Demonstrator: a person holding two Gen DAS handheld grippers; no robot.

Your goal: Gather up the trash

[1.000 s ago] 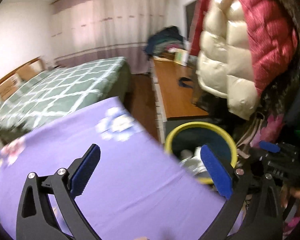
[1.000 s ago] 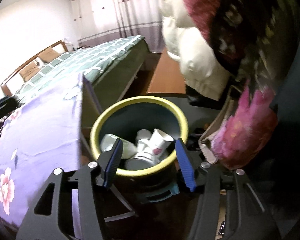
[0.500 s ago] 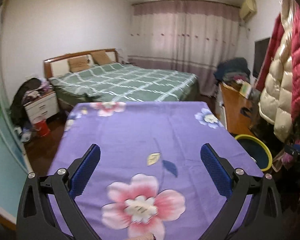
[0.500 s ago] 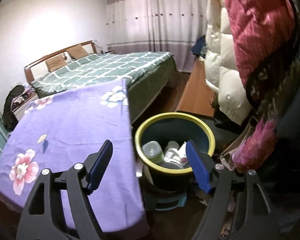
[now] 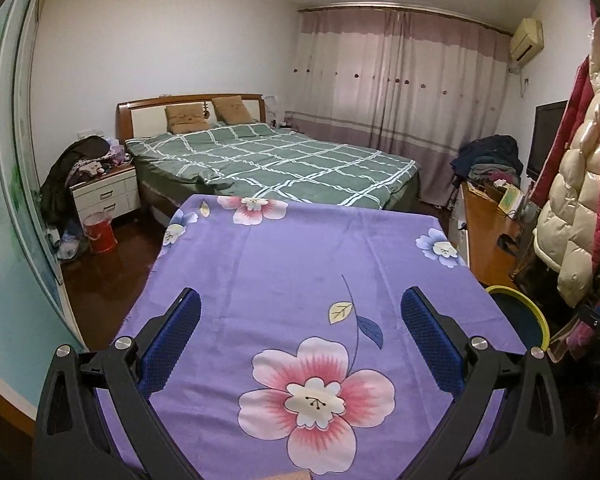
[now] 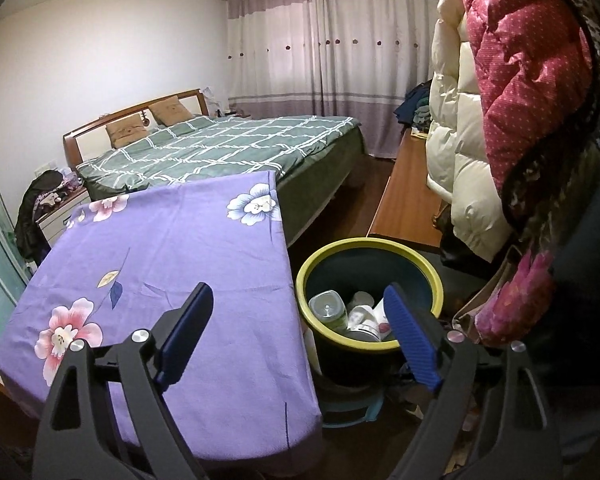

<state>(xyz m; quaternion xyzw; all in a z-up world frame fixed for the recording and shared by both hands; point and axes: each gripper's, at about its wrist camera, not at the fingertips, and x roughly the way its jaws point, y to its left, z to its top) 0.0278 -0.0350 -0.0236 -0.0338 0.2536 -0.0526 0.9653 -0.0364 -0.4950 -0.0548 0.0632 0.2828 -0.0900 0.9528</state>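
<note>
Both the left gripper [image 5: 300,336] and right gripper [image 6: 296,332] gape wide, empty. One yellow-rimmed bin [image 6: 416,254] beside the table [image 6: 180,256] holds several cups [image 6: 360,314] and one bottle [image 6: 329,309]; no writing legible.

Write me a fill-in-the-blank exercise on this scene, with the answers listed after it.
1. The bin has a rim colored ____.
2. Seen from the right wrist, the bin stands to the ____ of the purple cloth.
3. Both the left gripper and the right gripper are ____ and hold nothing.
4. The cups and bottle lie ____ the bin.

Answers: yellow; right; open; inside
</note>
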